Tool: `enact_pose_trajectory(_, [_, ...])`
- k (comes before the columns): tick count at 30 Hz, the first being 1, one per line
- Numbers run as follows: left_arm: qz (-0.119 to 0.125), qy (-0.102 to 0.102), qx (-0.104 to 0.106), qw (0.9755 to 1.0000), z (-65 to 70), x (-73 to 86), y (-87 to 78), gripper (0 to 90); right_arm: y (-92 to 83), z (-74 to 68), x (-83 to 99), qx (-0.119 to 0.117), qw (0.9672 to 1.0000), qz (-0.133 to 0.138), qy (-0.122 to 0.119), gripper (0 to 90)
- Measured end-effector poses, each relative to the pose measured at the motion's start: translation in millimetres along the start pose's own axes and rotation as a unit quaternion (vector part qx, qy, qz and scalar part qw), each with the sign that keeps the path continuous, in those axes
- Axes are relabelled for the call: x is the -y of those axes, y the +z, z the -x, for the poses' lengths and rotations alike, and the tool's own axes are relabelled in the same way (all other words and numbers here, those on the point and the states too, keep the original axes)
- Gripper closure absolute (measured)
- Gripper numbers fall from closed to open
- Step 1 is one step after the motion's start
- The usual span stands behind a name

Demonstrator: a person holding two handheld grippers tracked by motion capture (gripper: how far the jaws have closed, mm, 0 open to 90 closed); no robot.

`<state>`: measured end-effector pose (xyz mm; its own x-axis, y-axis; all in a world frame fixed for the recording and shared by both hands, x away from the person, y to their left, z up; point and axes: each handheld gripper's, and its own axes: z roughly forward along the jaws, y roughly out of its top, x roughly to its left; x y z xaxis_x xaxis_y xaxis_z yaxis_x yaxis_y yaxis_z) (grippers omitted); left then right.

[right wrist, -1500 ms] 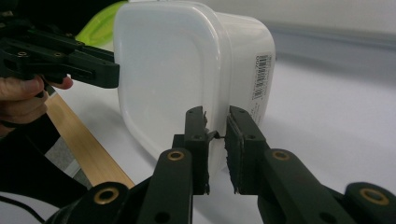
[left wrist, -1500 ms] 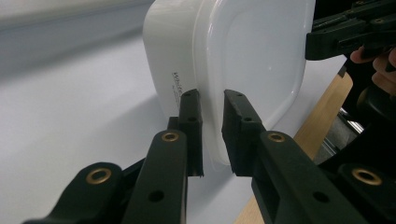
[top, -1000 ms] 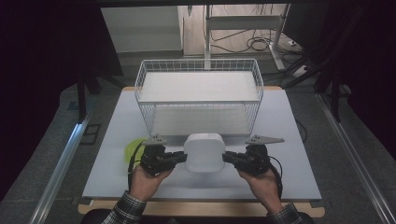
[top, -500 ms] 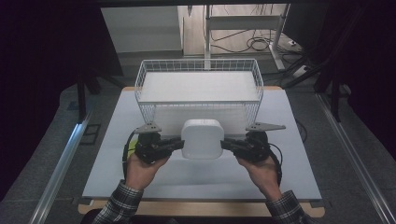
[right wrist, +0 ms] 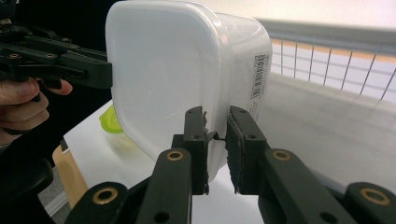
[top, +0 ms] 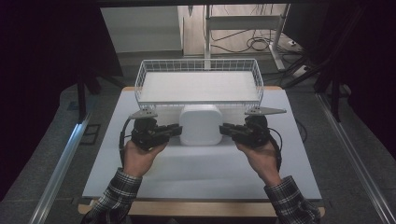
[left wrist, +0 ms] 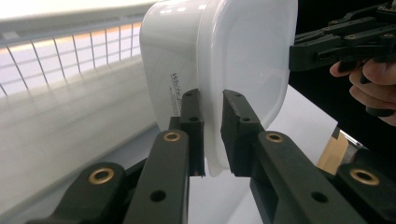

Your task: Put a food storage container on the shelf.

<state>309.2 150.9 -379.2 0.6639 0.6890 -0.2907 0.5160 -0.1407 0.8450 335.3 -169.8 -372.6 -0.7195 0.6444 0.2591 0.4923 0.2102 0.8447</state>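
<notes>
A white plastic container (top: 201, 123) with rounded corners hangs above the table, just in front of the wire basket (top: 140, 84). My left gripper (top: 178, 130) is shut on the rim at its left side, and my right gripper (top: 223, 129) is shut on the rim at its right side. In the left gripper view the jaws (left wrist: 212, 100) pinch the thin edge of the container (left wrist: 233, 60), with the right gripper (left wrist: 299, 49) at the far side. In the right gripper view the jaws (right wrist: 217, 114) clamp the container (right wrist: 159, 79) edge, and the left gripper (right wrist: 108, 74) holds the opposite side.
The white wire basket stands at the back of the white table (top: 201, 172), its mesh wall (left wrist: 56, 51) close behind the container. A green lid (right wrist: 109, 123) lies on the table under the container's left side. Dark floor and metal rails surround the table.
Both grippers have lifted the container together off the table and carried it a little toward the basket. The grips have not changed.
</notes>
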Motion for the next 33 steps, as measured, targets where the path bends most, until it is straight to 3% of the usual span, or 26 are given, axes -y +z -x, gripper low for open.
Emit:
enact_pose_trajectory(14, [0.018, 0.011, -0.011, 0.9997, -3.0, -36.9, -11.9, 79.8, -2.2, -2.7, -36.9, 0.009, 0.9995, 0.027, -0.012, 78.6])
enact_pose_trajectory(17, [0.025, 0.008, -0.011, 0.9996, -7.3, -48.5, -15.1, 79.9, -2.1, -3.1, -51.6, 0.011, 0.9991, 0.036, -0.018, 78.6])
enact_pose_trajectory(33, [0.035, -0.005, -0.010, 0.9993, -29.2, -87.3, -13.3, 79.8, 8.2, 5.9, -95.4, 0.021, 0.9987, 0.046, -0.009, 78.5])
